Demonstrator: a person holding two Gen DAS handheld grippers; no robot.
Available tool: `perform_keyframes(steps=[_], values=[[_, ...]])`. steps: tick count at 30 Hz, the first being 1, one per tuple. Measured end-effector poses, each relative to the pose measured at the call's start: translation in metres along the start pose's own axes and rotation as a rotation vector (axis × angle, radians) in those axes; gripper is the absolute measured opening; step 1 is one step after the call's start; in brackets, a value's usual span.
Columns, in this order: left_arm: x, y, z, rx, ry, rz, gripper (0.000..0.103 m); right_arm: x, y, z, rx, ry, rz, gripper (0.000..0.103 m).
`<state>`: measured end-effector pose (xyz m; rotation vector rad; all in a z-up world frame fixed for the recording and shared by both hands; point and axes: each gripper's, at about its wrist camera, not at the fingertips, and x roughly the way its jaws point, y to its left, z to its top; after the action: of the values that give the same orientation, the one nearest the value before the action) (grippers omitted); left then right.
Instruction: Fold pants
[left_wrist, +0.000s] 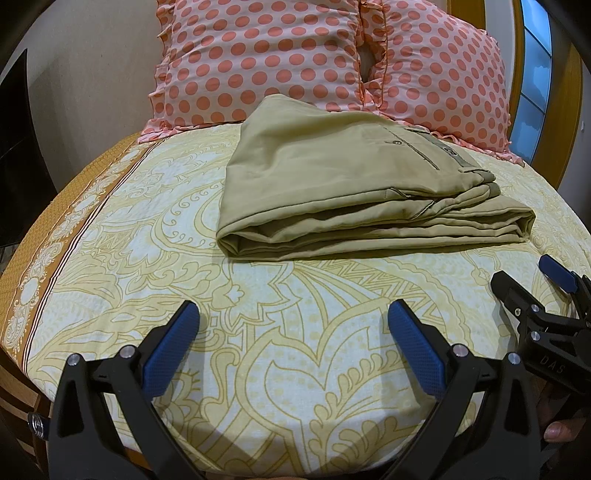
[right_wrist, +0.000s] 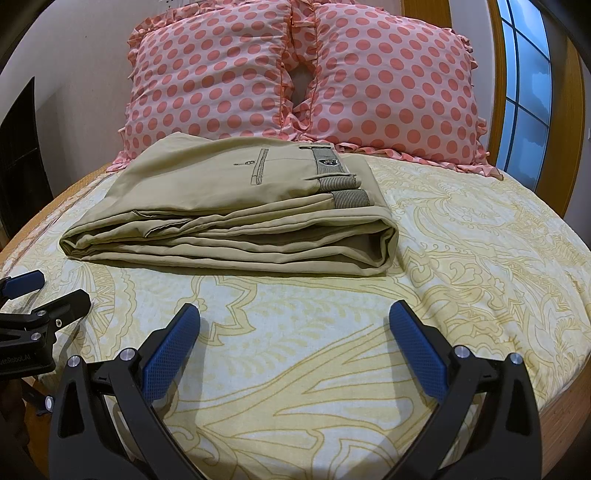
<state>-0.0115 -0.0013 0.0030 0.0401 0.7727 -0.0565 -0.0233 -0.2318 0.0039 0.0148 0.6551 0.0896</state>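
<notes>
Left tool (left_wrist: 293, 341), right tool (right_wrist: 294, 341) both spread wide, empty, above bedsheet (right_wrist: 295, 369); folded pants (right_wrist: 236, 214) beyond.

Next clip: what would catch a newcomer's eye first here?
The khaki pants lie folded in a neat stack mid-bed on the yellow patterned sheet. Behind them stand two pink polka-dot pillows. Both the left hand-held gripper and the right hand-held gripper hover open and empty.
</notes>
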Motion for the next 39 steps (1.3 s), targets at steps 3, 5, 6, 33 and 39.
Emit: perform_keyframes(steps=[3,5,6,33,39], values=[[-0.0007,-0.0002,-0.0012,-0.001,0.0,0.0,0.101,0.0001,0.0,0.0,0.0,0.0,0.0,0.102],[-0.0006,-0.0006,-0.0015,-0.001,-0.004,0.0,0.101,0.0002,0.0001,-0.0001,0.0,-0.001,0.0,0.102],[-0.0002,-0.0007,-0.0017,-0.002,-0.005,0.0,0.101,0.0002,0.0,-0.0001,0.0,-0.001,0.0,0.102],[0.0009,0.0002,-0.0017,0.0,-0.005,-0.001,0.101,0.0013,-0.0001,-0.0006,0.0,-0.003,0.0,0.102],[0.0016,0.0006,-0.0017,-0.001,-0.004,-0.001,0.101,0.0016,0.0003,-0.0007,0.001,-0.004,-0.001,0.102]])
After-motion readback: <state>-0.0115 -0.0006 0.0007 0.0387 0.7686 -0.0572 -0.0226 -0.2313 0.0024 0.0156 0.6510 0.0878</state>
